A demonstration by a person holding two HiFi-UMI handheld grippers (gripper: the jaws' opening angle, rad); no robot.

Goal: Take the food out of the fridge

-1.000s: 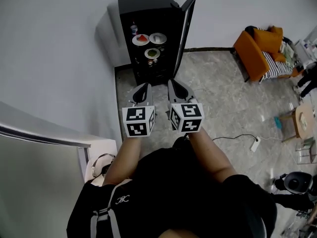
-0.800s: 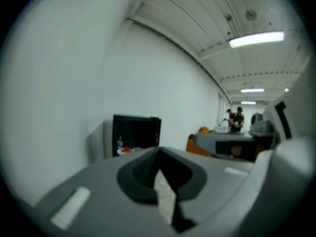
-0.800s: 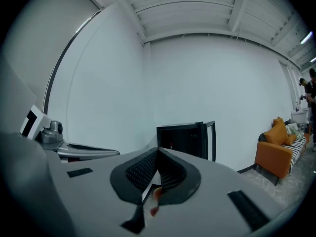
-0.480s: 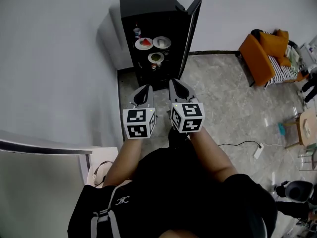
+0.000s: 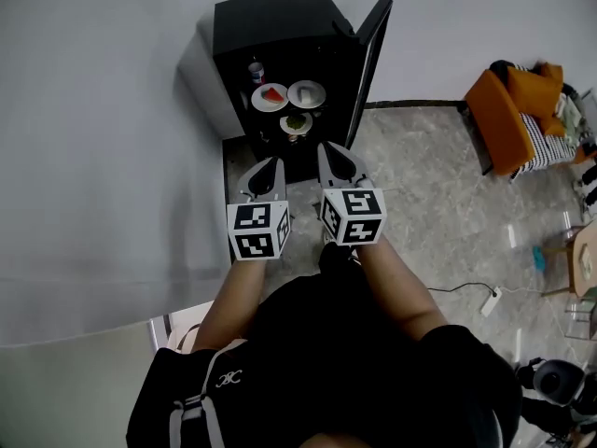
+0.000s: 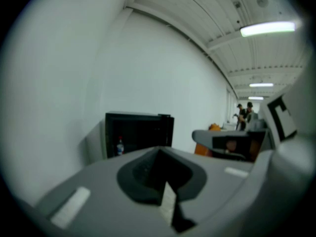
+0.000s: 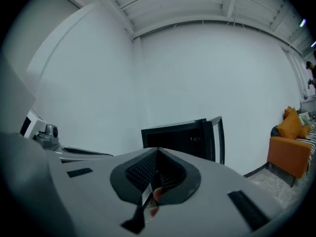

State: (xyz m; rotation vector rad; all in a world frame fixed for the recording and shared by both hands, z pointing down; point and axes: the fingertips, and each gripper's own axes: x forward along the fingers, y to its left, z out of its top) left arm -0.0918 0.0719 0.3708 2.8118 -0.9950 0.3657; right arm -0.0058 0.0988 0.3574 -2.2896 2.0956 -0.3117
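The left claw (image 5: 270, 162) and right claw (image 5: 328, 150), both pressed closed and holding nothing, face the open fridge (image 5: 270, 21), whose plated food (image 5: 270, 96) is too small to identify.

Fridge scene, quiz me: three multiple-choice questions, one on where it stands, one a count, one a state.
1. The fridge stands: A against the white wall; B on a table; C in mid-floor.
2. Plates inside it: A one; B three; C five.
3. Its door is: A shut; B removed; C open.
Answers: 1 A, its back meets the wall in the head view; 2 B, three plates sit on its shelves; 3 C, the door stands swung out at the right, baring the shelves.
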